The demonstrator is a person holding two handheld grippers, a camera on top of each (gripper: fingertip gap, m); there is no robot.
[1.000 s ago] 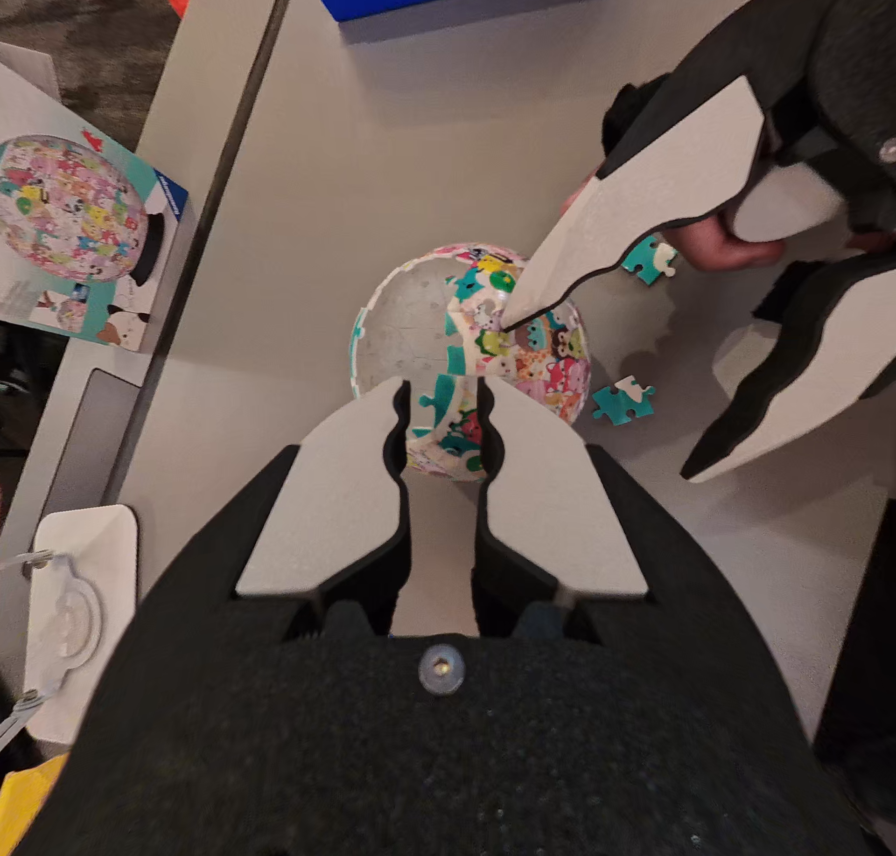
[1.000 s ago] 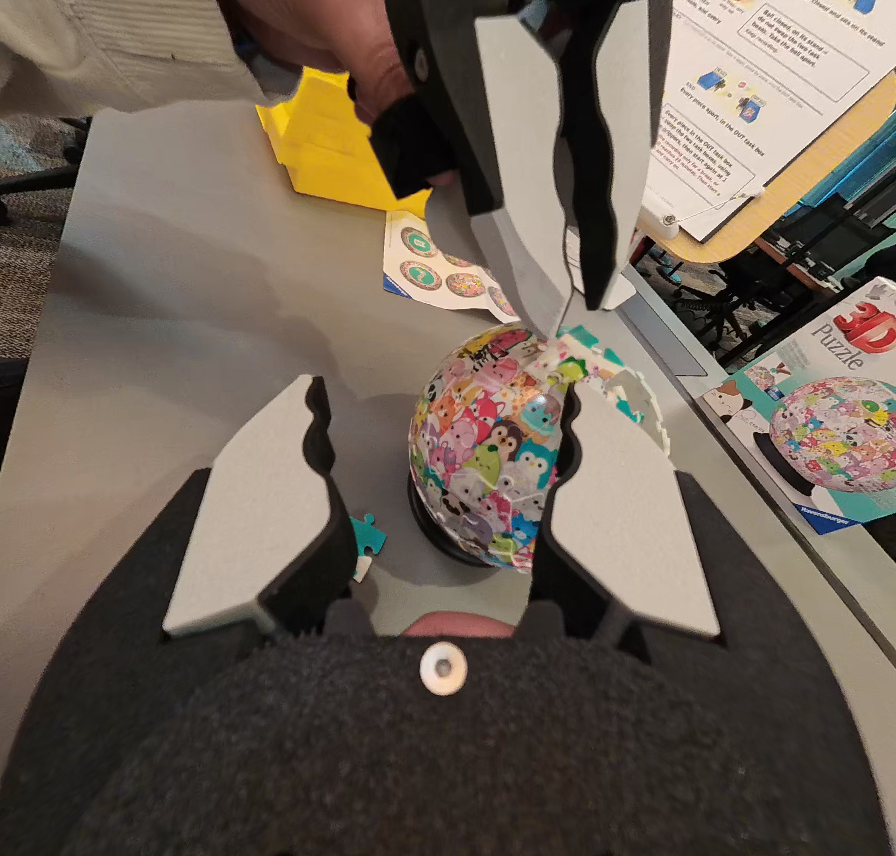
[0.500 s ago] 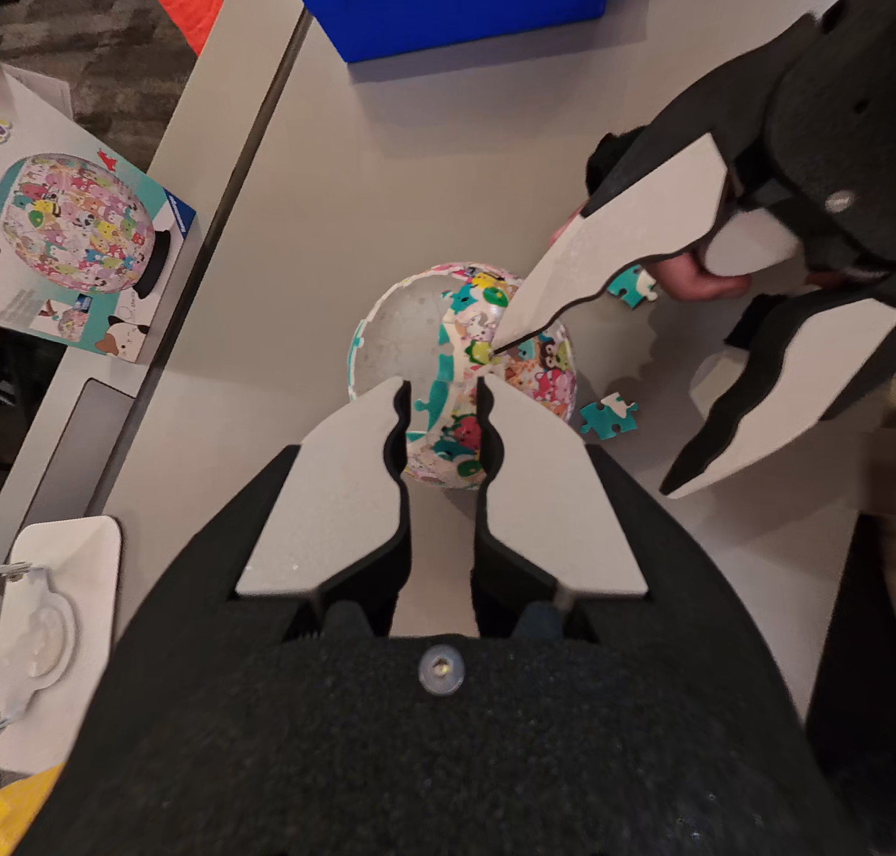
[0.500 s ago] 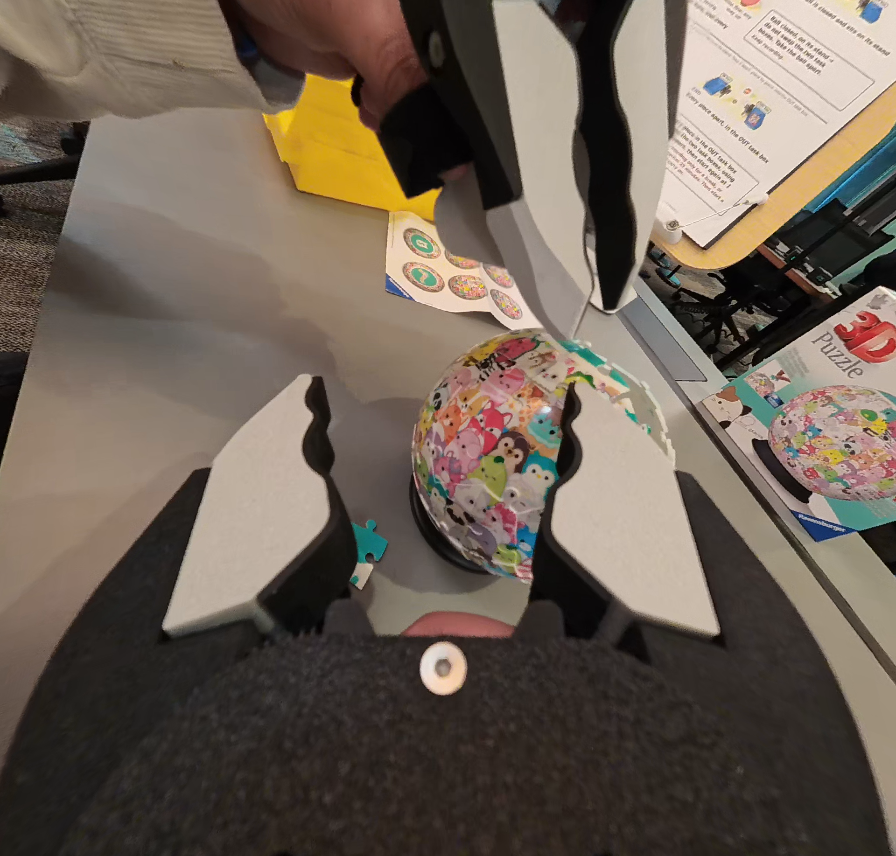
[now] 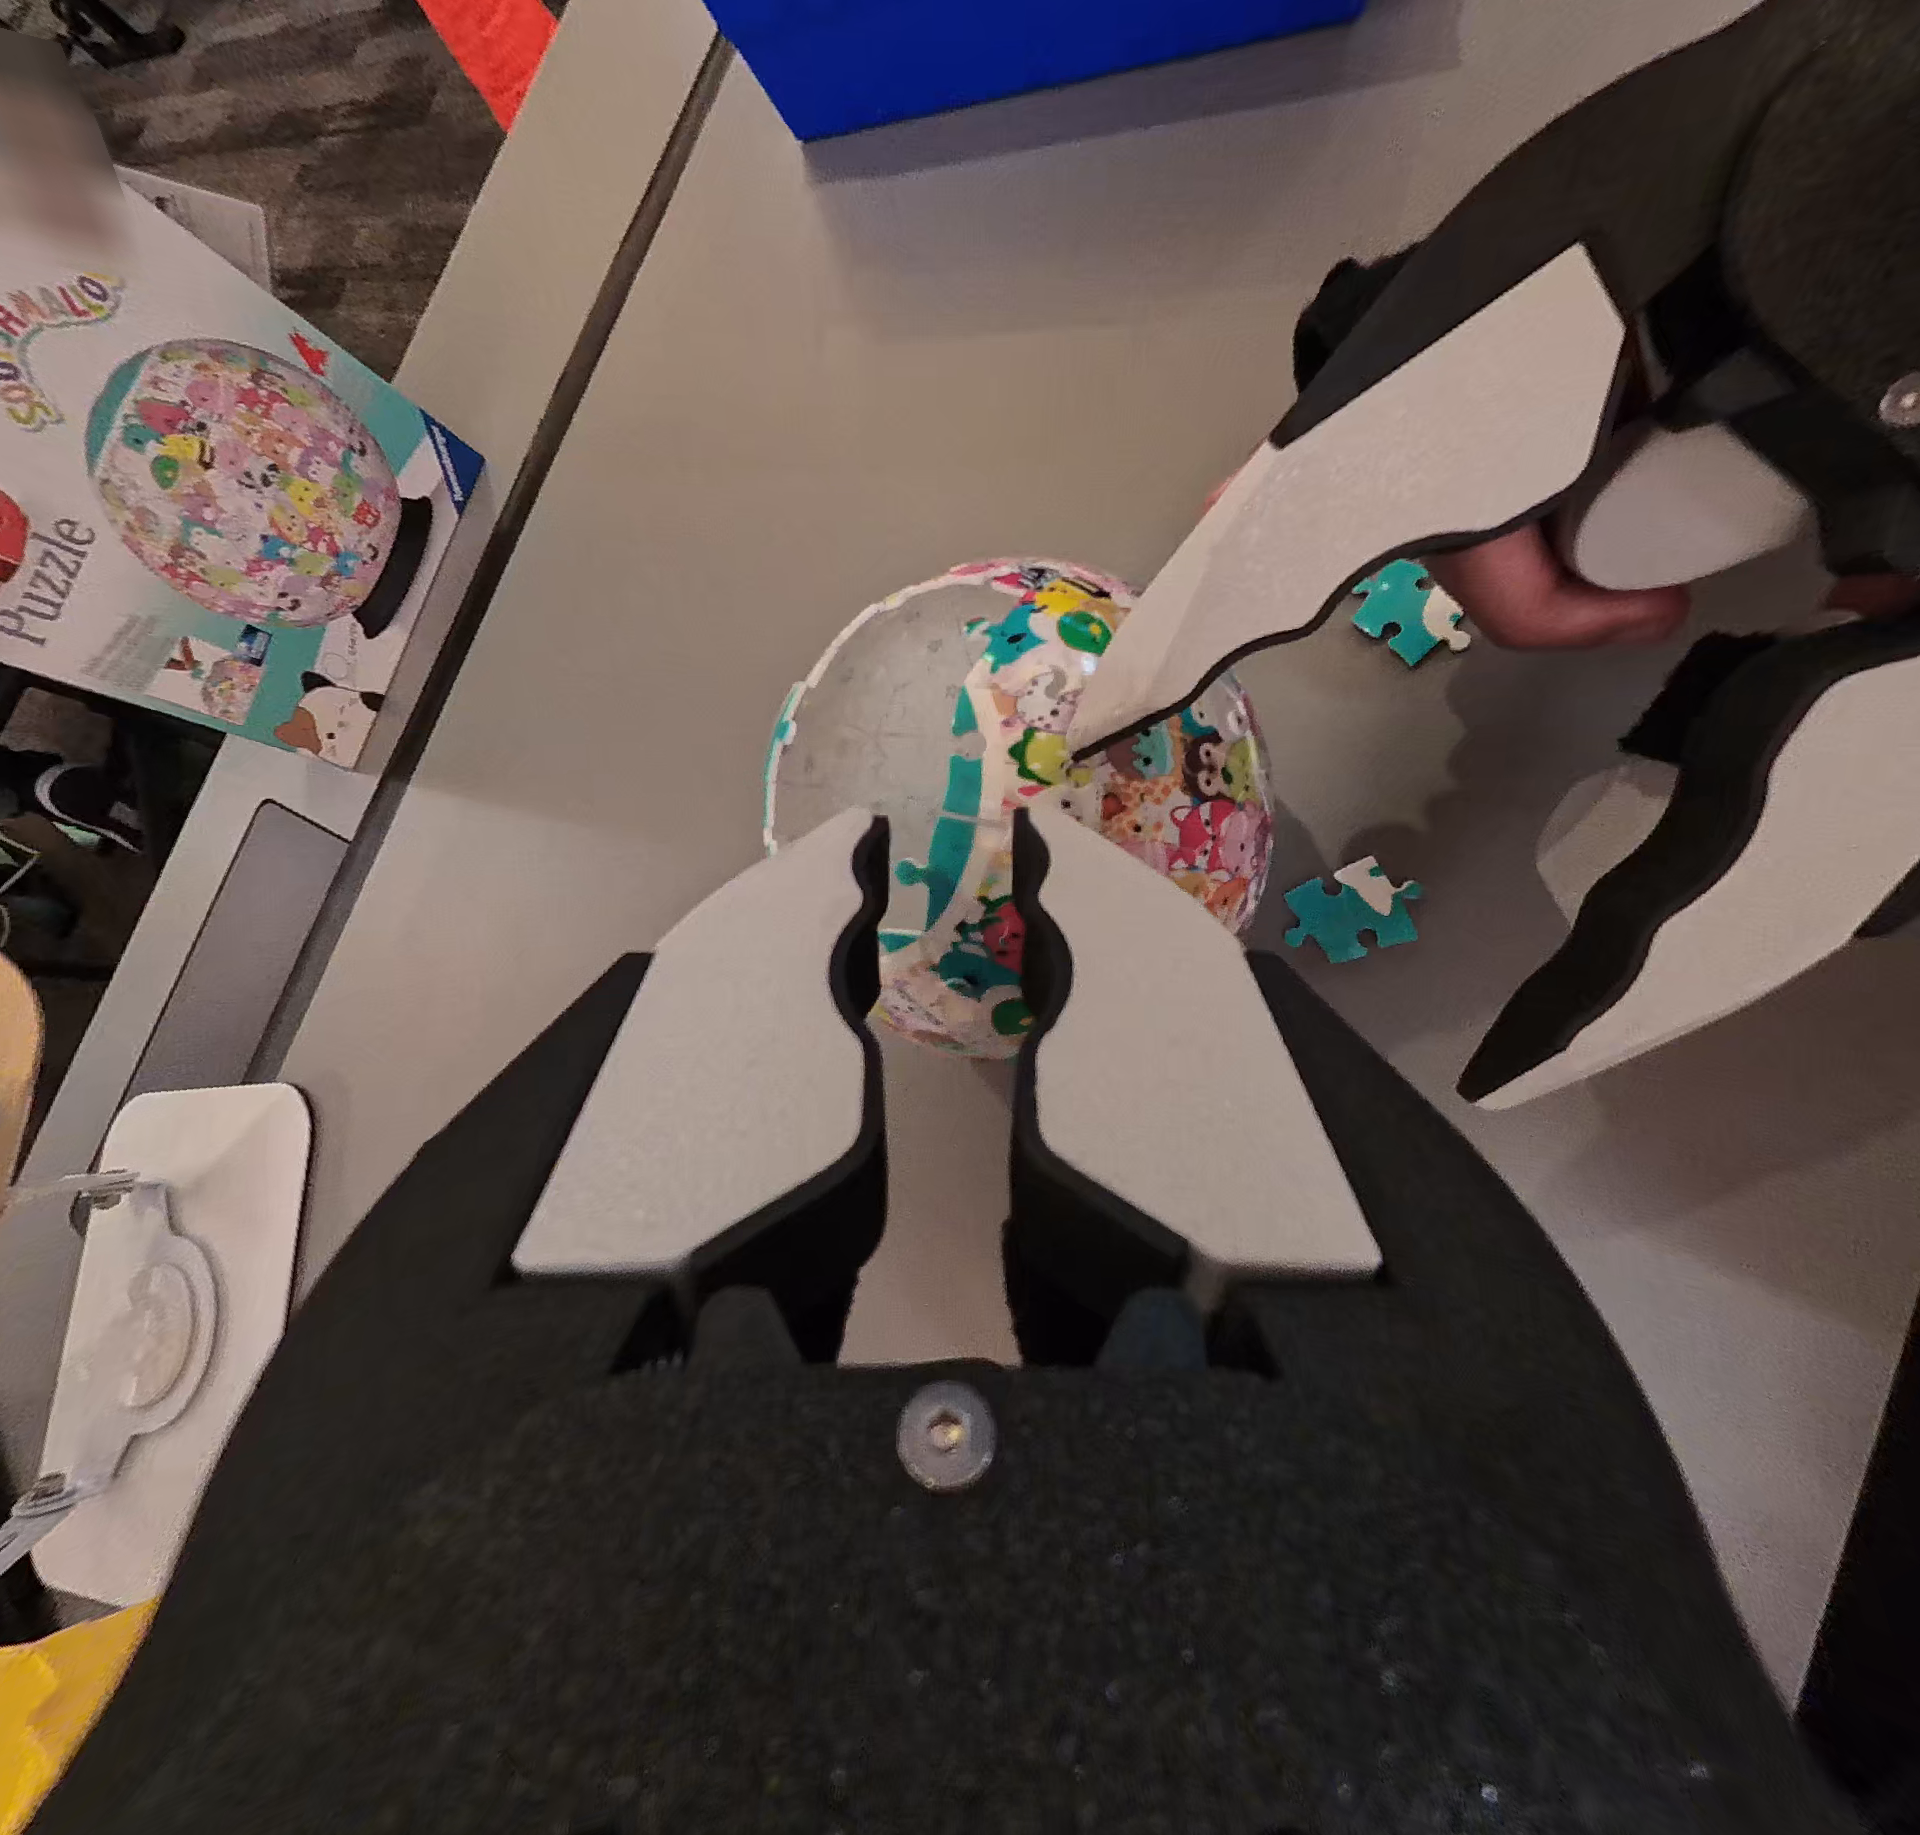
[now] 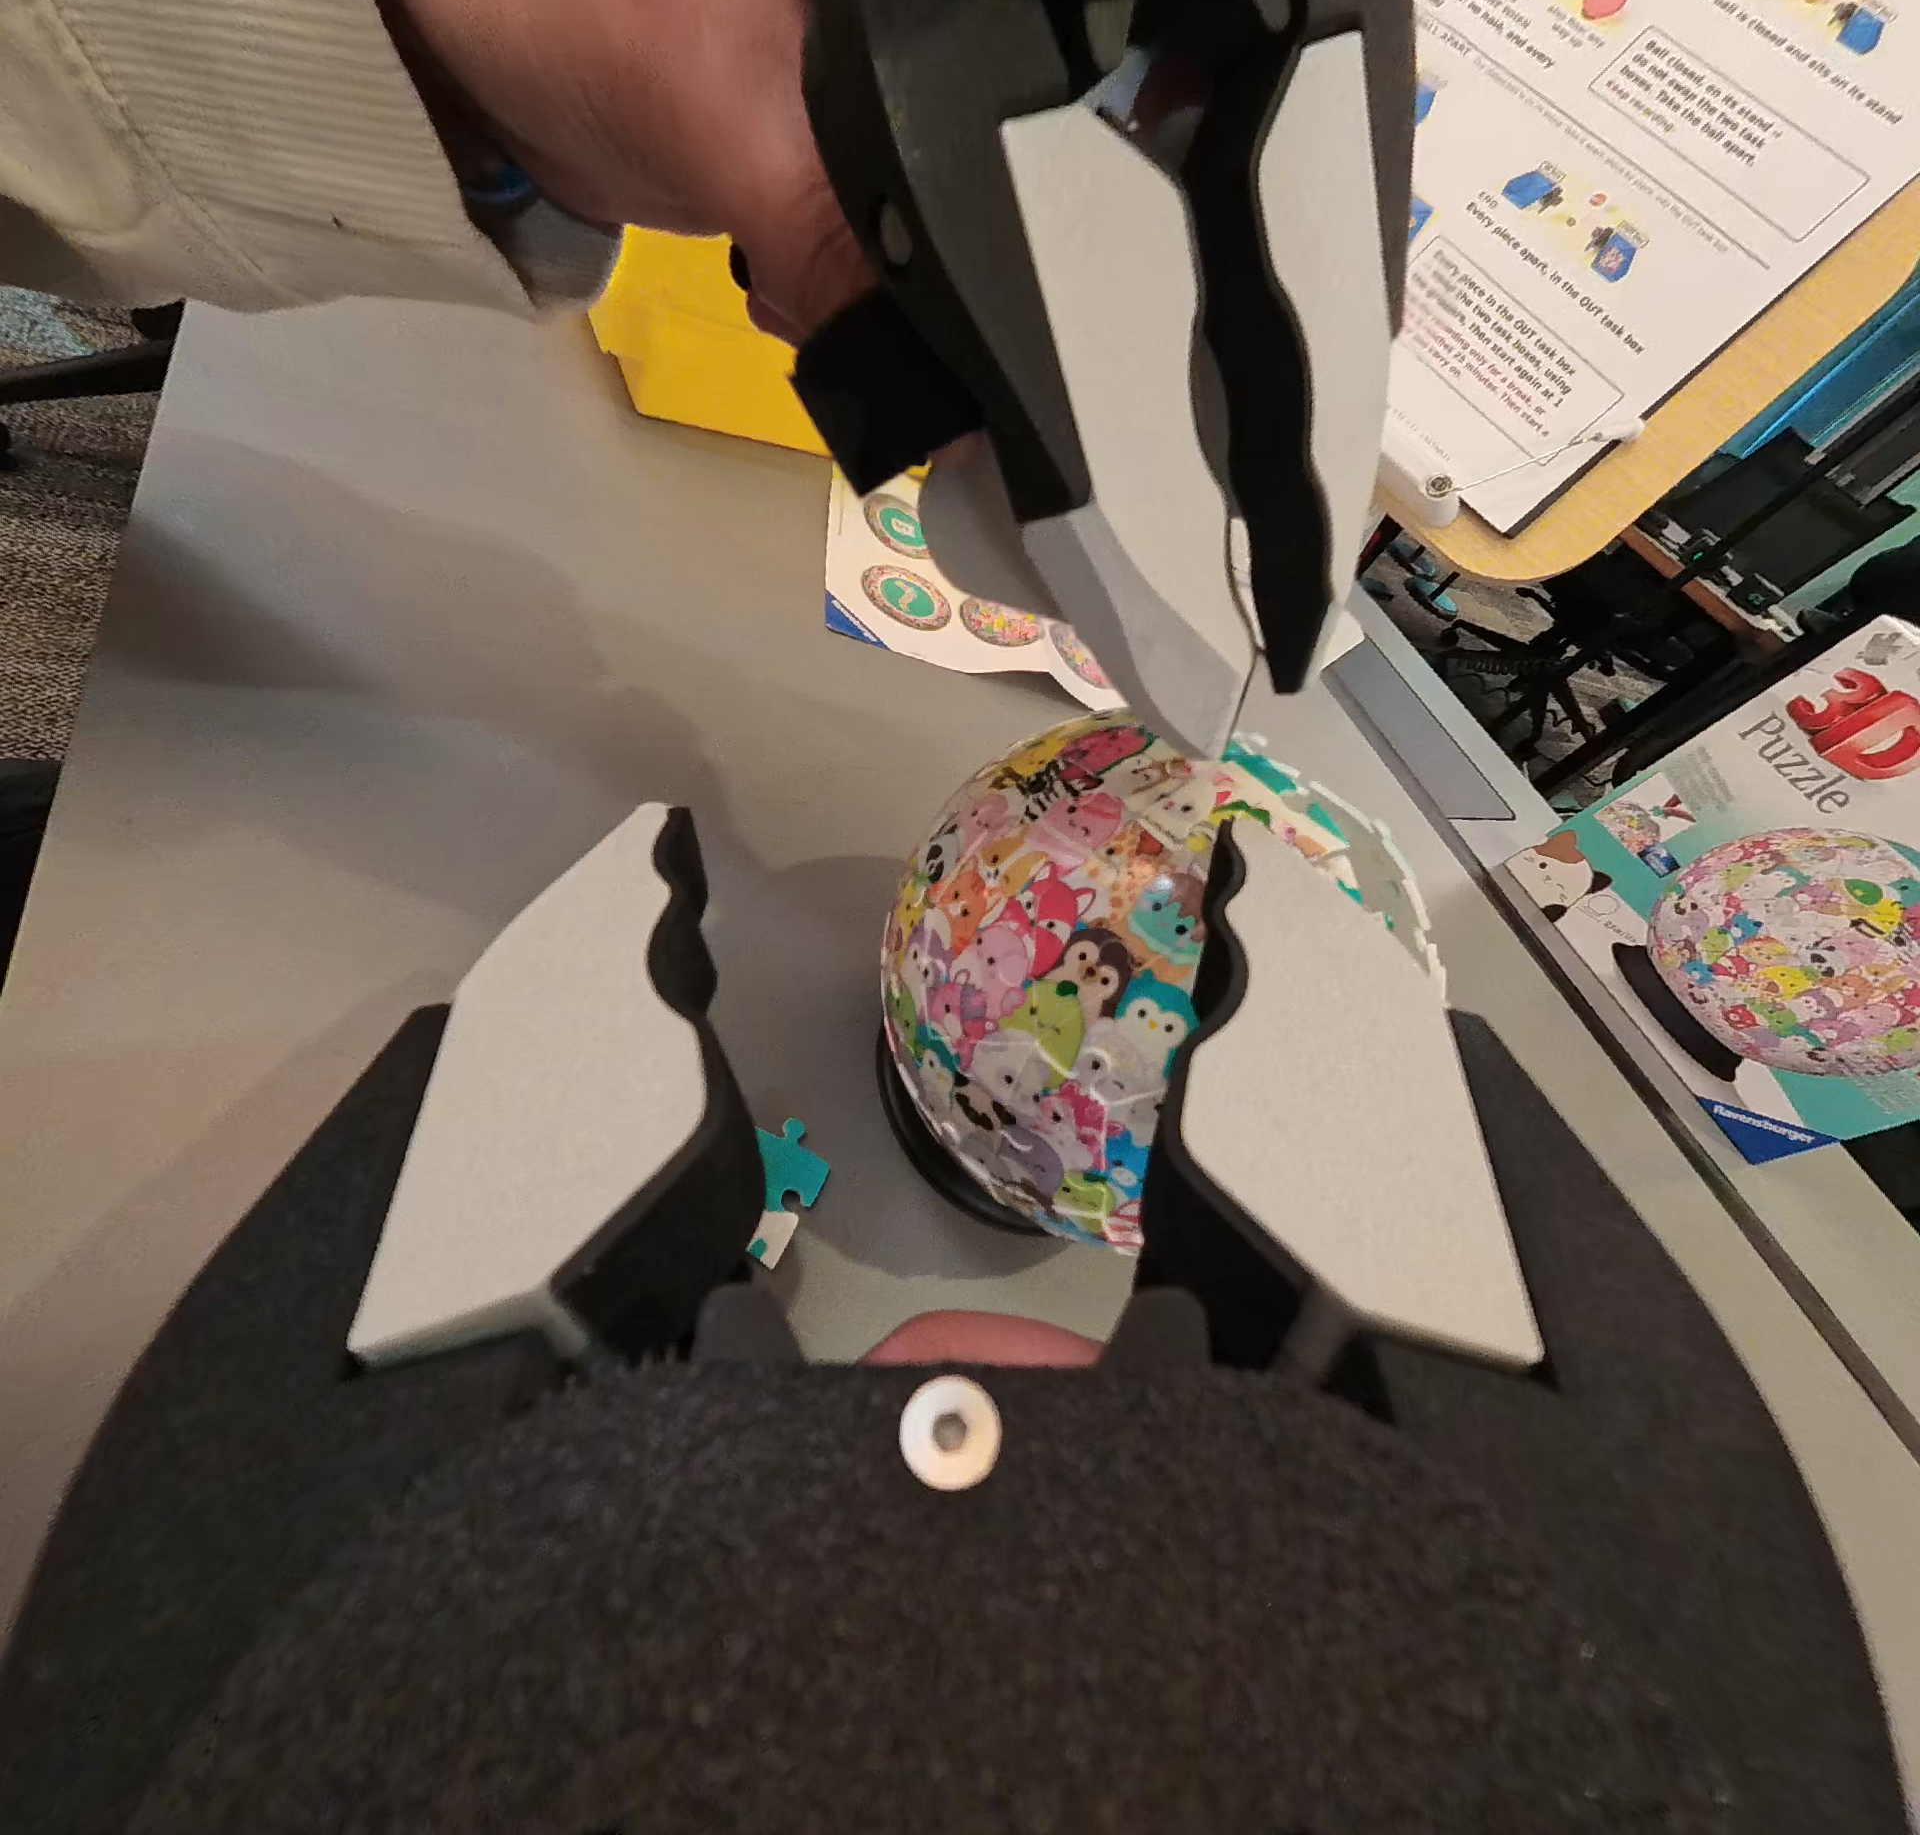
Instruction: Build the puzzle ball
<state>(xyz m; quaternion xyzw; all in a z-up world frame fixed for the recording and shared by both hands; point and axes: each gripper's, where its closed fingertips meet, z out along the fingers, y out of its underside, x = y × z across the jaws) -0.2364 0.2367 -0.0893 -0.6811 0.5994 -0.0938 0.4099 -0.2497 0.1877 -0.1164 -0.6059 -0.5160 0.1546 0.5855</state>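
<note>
Left tongs (image 5: 948, 829) were nearly closed, a narrow gap showing between the tips, which hung just above the near side of the puzzle ball (image 5: 1174, 809) with nothing between them. Right tongs (image 6: 951, 850) were spread wide, and oh, one finger (image 5: 1288, 580) had its tip pressed right on the ball's colourful top while the other finger (image 5: 1704, 902) stood well clear to the side, gripping nothing.

That ball sat on a dark stand (image 6: 925, 1151) in the middle of the grey counter (image 5: 935, 351). It was only partly built: the patterned shell covered the right side, and the left side gaped open, showing the pale inside of the pieces and a jagged teal edge.

Two loose teal pieces lay on the counter to the ball's right, one (image 5: 1351, 912) just beside it and one (image 5: 1408, 609) farther back near a hand. Across the way, the puzzle box (image 6: 1766, 964) lay flat beyond the counter's edge. A blue bin (image 5: 1039, 9) stood at the far end, a yellow bin (image 6: 696, 341) sat behind the left tongs, and a printed leaflet (image 6: 914, 590) lay near it. An instruction sheet (image 6: 1662, 175) rested on a neighbouring wooden table.
</note>
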